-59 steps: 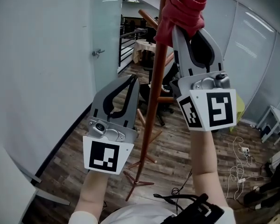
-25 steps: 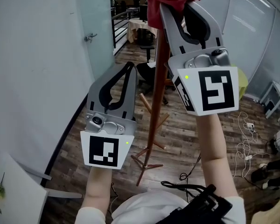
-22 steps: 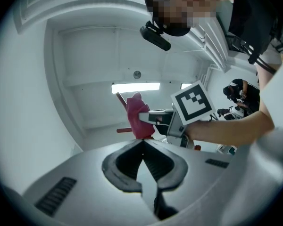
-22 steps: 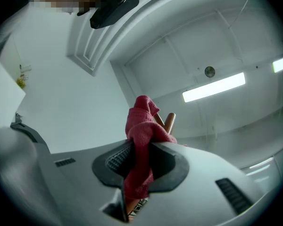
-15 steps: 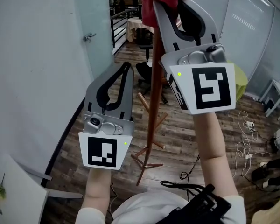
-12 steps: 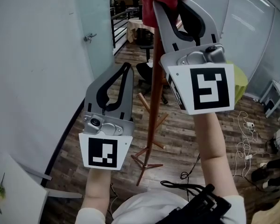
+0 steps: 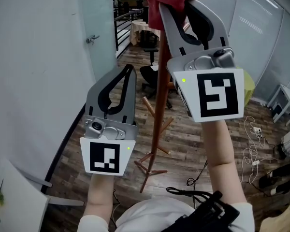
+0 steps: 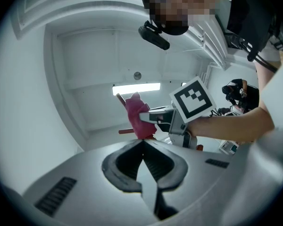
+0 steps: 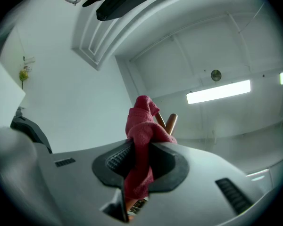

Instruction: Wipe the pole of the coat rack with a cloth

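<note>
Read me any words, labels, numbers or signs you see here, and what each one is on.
No readable words or numbers anywhere.
One square marker, on the cube of the left gripper: a black-and-white pattern, no text.
A second marker, on the cube of the right gripper: likewise a pattern, no text.

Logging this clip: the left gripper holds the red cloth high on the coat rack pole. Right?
No, it is the right gripper that holds the red cloth high on the coat rack pole. The right gripper view shows its jaws shut on it. The left gripper is shut, empty.
</note>
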### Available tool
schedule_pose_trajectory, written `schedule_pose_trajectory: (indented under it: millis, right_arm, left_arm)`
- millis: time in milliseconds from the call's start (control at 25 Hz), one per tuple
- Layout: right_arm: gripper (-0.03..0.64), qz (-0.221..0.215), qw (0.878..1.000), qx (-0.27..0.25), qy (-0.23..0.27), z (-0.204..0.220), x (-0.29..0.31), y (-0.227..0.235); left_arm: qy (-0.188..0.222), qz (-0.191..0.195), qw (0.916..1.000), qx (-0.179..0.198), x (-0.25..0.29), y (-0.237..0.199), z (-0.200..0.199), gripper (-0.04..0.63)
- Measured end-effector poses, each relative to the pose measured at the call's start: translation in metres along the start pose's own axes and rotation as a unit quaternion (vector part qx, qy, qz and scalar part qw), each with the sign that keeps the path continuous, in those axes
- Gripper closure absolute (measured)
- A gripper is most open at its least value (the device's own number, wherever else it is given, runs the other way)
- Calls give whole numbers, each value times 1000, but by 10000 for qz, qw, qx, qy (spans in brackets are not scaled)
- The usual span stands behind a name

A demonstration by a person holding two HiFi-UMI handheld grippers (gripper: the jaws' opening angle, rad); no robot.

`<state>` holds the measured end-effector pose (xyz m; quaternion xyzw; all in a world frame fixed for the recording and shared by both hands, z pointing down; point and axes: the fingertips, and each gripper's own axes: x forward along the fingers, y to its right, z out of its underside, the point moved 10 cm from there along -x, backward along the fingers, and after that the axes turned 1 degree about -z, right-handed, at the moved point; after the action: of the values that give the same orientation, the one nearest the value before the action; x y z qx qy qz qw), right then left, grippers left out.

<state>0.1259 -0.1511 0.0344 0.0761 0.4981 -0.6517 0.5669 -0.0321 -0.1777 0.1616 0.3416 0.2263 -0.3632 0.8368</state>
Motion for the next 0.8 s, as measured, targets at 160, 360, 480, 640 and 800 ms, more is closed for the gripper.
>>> schedule_pose_trajectory:
  millis: [160, 360, 480, 640, 800]
  right_arm:
    - [534, 34, 9999, 44, 119, -5, 0, -5]
    - [534, 17, 10000, -40, -5, -8, -1, -5]
    - [534, 17, 10000, 15, 28, -10, -1, -6]
    - [534, -11, 10000, -28, -2, -10, 0, -9]
    - [534, -12, 9999, -64, -112, -8, -1, -12]
  left_arm:
    - [31, 4, 10000, -54, -2, -2, 1, 583]
    - [27, 30, 9999, -96, -6, -3, 1, 583]
    - [47, 34, 9999, -127, -7, -4, 0, 583]
    - [34, 47, 9999, -152, -7, -6, 2, 583]
    - [28, 48, 9998, -187, -9, -7, 4, 583]
